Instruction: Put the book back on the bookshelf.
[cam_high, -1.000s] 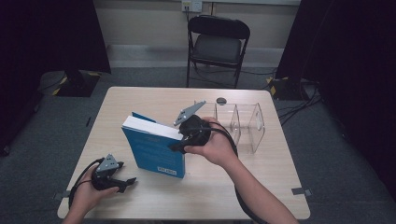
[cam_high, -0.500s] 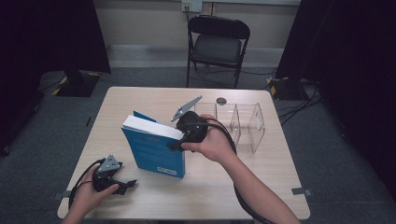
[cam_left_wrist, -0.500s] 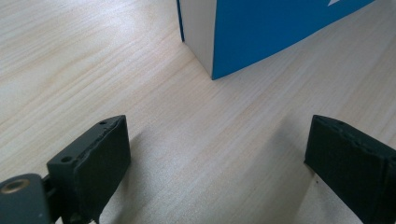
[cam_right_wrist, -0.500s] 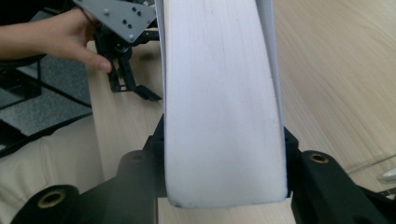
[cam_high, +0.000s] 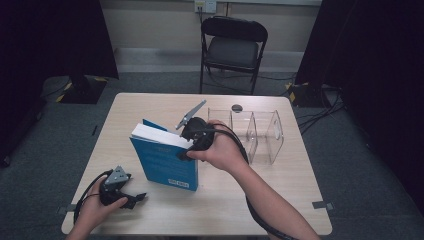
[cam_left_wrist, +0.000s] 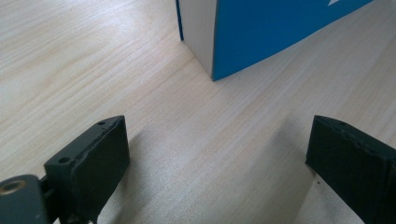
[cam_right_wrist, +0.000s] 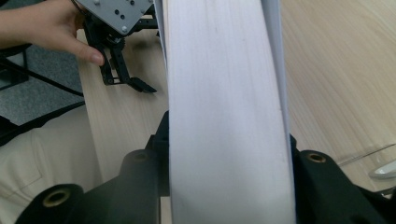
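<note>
Plainly, the right hand-held gripper clamps the upright blue book, its cover print unreadable; the left hand-held gripper gapes wide.

A light wooden table stands on grey carpet. Behind it, a black folding chair faces the table before a pale wall with a socket. Dark curtains hang on both sides, and cables trail across the floor.
</note>
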